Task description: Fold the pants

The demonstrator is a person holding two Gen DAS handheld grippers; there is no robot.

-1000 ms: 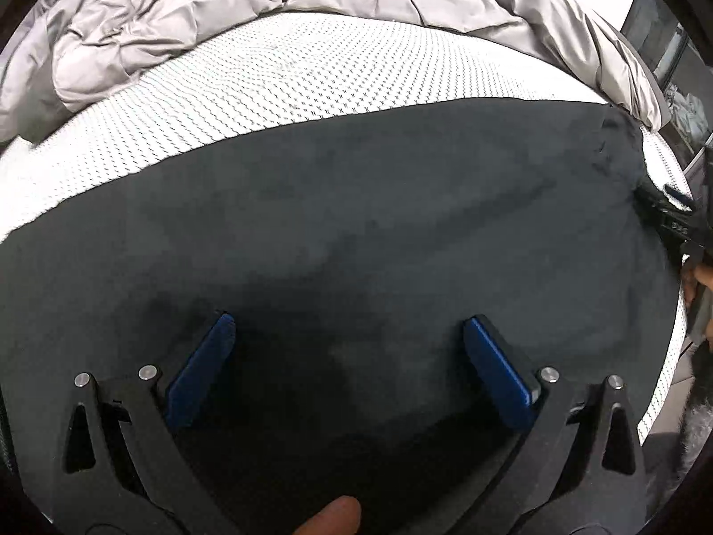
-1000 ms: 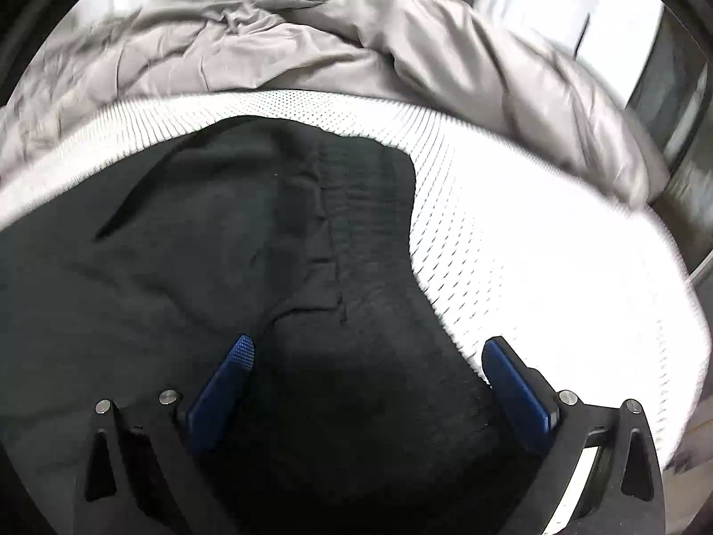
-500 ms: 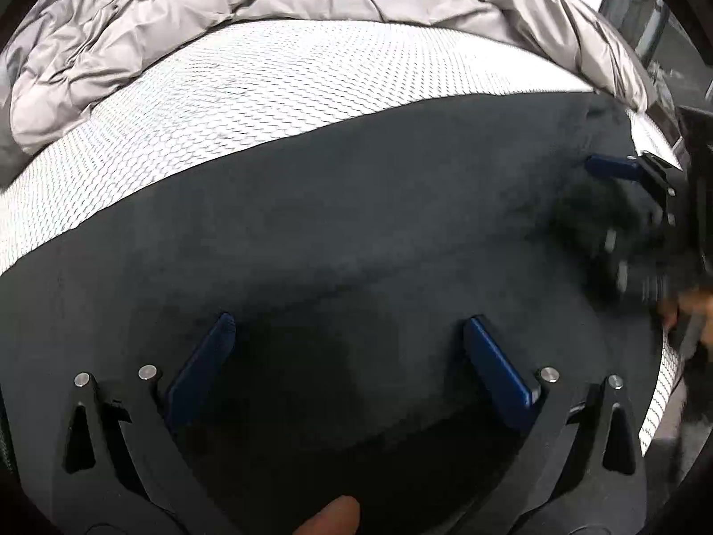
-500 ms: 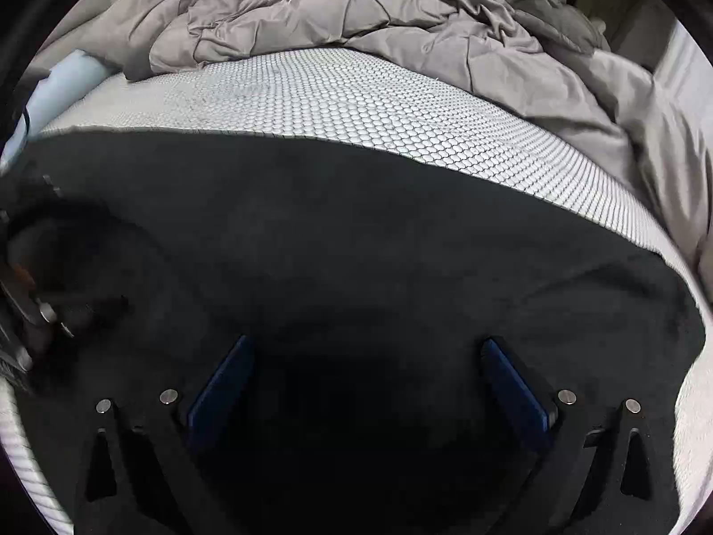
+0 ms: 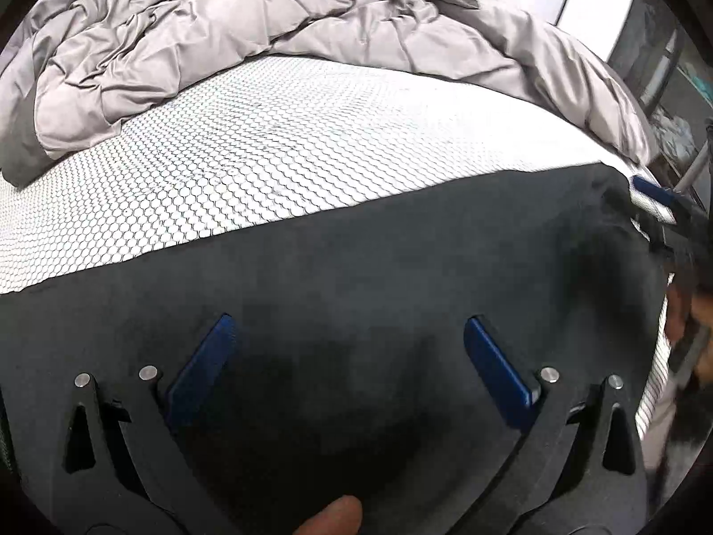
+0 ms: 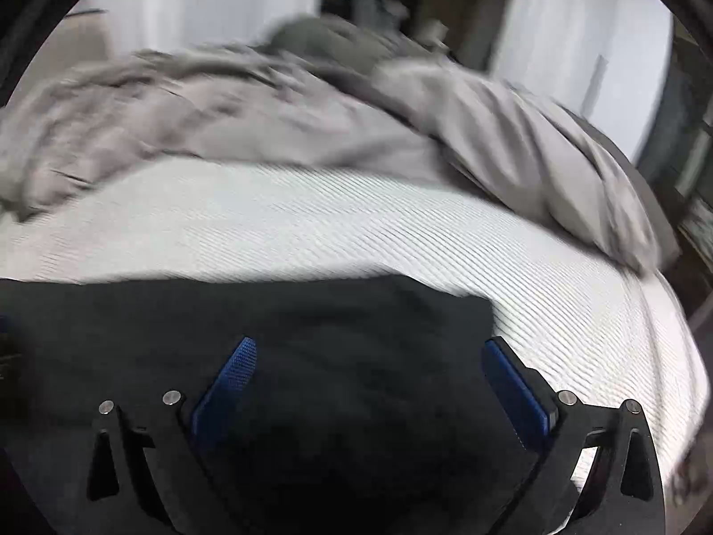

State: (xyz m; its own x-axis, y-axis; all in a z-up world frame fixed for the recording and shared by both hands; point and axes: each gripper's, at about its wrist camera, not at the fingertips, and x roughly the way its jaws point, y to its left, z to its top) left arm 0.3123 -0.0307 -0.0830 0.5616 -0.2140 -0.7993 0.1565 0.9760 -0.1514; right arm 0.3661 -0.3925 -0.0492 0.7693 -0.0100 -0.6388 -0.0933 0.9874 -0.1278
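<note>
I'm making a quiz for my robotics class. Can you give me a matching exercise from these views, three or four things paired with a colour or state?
Things:
1. flat dark fabric pants
2. crumpled quilted comforter
3. honeycomb-patterned mattress cover
4. left tongs

Descriptions:
a. white
b. open, holding nothing
c. black, spread on the bed
d. grey, bunched at the far side

Pairs: 1-c, 2-d, 3-a, 4-b

Matt, seemingly fleecy cloth pants [image 5: 356, 276]
</note>
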